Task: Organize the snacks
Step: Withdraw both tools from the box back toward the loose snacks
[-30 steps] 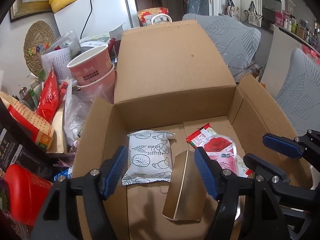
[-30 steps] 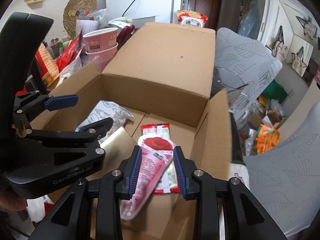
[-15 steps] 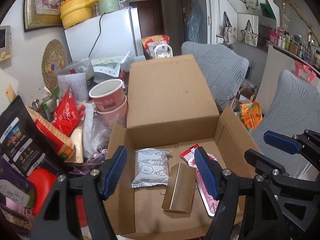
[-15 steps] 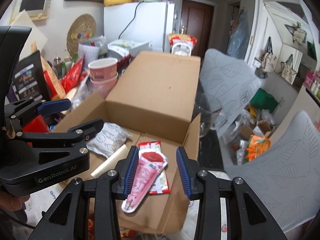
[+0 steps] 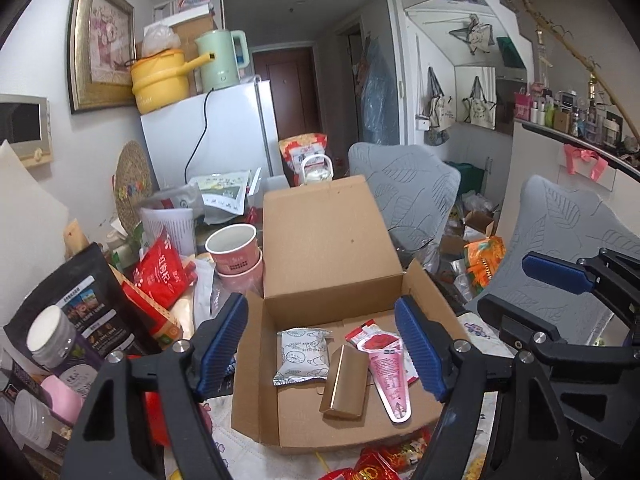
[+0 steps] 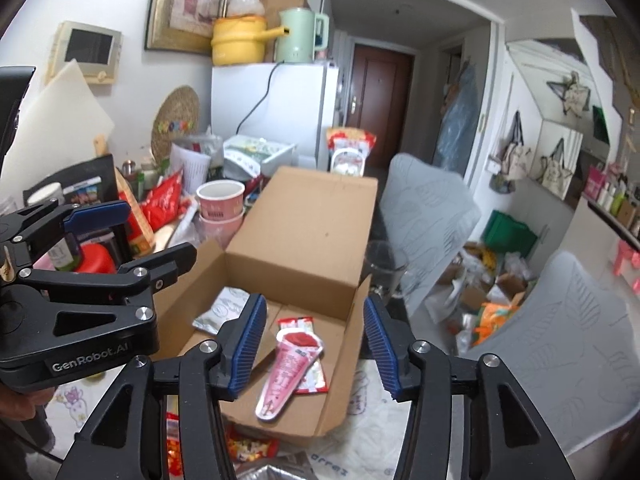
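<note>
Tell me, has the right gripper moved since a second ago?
Yes. The right gripper has let go of the pink cone packet, opened, and pulled up and back from the cardboard box, which now looks smaller.

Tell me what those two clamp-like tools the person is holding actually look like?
Both are matte black plastic frames with triangular cut-outs and silver screw heads at the joints. Each ends in two fingers faced with ribbed blue pads. The left gripper and right gripper look identical. White "GenRobot.AI" lettering marks the left one's side, seen from the right wrist camera. No cables or sleeves show.
</note>
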A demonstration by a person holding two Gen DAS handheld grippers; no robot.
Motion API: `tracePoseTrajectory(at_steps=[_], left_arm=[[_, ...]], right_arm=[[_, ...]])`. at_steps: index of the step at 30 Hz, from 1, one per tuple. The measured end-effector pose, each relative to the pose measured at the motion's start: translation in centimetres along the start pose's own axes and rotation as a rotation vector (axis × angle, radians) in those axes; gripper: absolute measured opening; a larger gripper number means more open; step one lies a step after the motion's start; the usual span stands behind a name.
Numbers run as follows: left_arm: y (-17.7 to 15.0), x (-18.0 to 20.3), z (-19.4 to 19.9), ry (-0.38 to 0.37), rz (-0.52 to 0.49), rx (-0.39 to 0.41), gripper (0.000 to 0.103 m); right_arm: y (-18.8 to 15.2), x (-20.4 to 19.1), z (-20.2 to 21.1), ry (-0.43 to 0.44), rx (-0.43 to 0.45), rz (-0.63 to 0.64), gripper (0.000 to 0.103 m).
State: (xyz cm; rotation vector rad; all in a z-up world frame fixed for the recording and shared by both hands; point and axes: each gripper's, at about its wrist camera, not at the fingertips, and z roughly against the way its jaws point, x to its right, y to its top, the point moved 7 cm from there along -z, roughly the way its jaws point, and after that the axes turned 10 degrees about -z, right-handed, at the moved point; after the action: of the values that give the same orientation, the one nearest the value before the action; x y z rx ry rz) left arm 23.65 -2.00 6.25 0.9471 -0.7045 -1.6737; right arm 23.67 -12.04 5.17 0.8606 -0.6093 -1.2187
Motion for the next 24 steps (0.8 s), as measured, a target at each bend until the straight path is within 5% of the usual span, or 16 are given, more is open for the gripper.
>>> tracePoseTrajectory(at_steps=[5,10,24], left_arm=[[0.0,0.4,2.8,-0.015,0.000,0.033,0.076],[-0.7,0.7,4.8,-0.036,0.001,0.041,0.076],[-4.6,2.0,9.2,-0.094,0.017,0.021,0.076]], right_arm=[[0.0,0.4,3.2,-0.014,0.041,-0.005,0.071],[-0.5,0.4,5.9,-0.033,0.068,0.020,0.079],[-4.3,0.5,10.9,-0.044,0.072,-0.006,0.084]])
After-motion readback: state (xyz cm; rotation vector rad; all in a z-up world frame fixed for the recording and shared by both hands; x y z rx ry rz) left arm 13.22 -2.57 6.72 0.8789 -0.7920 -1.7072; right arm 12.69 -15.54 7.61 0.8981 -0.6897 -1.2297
